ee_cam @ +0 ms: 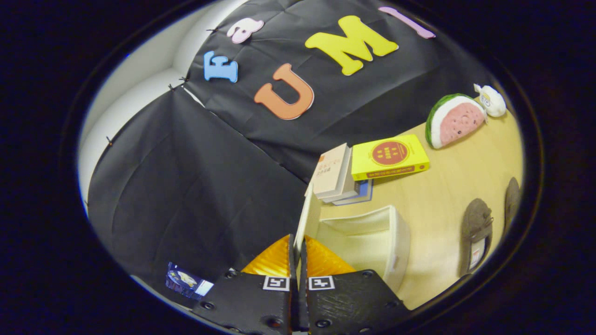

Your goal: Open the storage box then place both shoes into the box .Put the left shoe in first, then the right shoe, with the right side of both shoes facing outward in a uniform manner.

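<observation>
Claw (298, 246) pinched on the cream storage box's (372, 242) raised lid (303, 218); box open, inside looks empty; two dark shoes (476, 232) lie beside it.

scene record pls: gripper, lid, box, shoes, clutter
gripper: fingers closed on the lid edge
lid: raised, standing on edge between the fingers
box: open, inside looks empty, just ahead of the fingers
shoes: two, on the table beyond the box, neither in it yet
books: stack behind the box, yellow one on top
toys: watermelon plush and a small white figure by the wall
</observation>
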The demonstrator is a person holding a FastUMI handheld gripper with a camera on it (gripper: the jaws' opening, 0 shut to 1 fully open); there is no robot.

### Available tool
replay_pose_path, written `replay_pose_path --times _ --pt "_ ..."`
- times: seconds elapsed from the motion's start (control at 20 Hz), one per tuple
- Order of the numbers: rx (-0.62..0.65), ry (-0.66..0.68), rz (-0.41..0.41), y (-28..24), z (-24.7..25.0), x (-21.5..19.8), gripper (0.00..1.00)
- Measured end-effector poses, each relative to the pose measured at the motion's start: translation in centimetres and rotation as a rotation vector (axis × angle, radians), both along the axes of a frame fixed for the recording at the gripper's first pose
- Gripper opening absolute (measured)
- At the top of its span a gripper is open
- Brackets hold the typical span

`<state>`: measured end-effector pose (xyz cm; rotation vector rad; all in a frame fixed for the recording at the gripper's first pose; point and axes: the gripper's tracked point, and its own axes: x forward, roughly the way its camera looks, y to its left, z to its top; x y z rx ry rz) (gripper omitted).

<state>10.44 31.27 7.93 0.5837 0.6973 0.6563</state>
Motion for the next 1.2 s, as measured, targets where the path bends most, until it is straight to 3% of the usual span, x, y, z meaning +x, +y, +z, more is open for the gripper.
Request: replay_pose_path --times 0.35,0.6,0.75,0.9,0.95,1.2 --pt "0.012 -0.066 0.104 9.1 2.3 -0.2 0.02" --pt "0.037 -0.087 0.232 15.7 1.3 -2.1 0.19" --pt "0.023 -0.113 0.313 17.5 0.5 -4.1 0.5" --pt "-0.038 -0.178 0.337 18.0 -0.6 -5.1 0.81" --pt "-0.068 -0.193 0.337 17.6 -0.9 -5.2 0.95" --pt "-0.165 -0.249 0.333 14.3 -3.2 -5.7 0.96"
